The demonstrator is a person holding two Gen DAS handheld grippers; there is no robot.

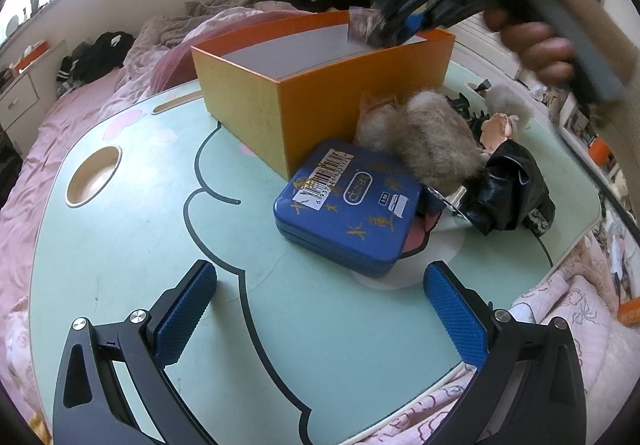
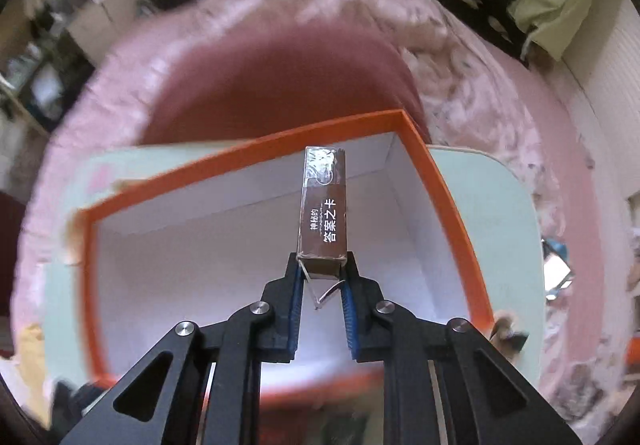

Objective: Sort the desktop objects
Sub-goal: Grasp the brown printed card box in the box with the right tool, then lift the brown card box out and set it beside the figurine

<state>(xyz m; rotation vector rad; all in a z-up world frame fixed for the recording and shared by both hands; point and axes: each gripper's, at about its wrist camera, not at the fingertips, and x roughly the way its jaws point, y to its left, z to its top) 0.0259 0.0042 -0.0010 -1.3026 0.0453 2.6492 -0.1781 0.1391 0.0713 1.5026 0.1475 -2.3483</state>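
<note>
Holding the small brown card box (image 2: 322, 213) by its near end over the orange bin (image 2: 452, 205), my right gripper (image 2: 322, 269) clamps tight; it seems light, stiff, cellophane-slick. Left gripper (image 1: 320, 309) gapes empty.

Rumpled pink bedding (image 1: 56, 149), dark clothes (image 1: 100, 53), white drawer unit (image 1: 18, 101) beside it.

Brown card box (image 2: 322, 217) — "神秘的 答案之卡"; blue tin (image 1: 348, 207) — barcode label.
</note>
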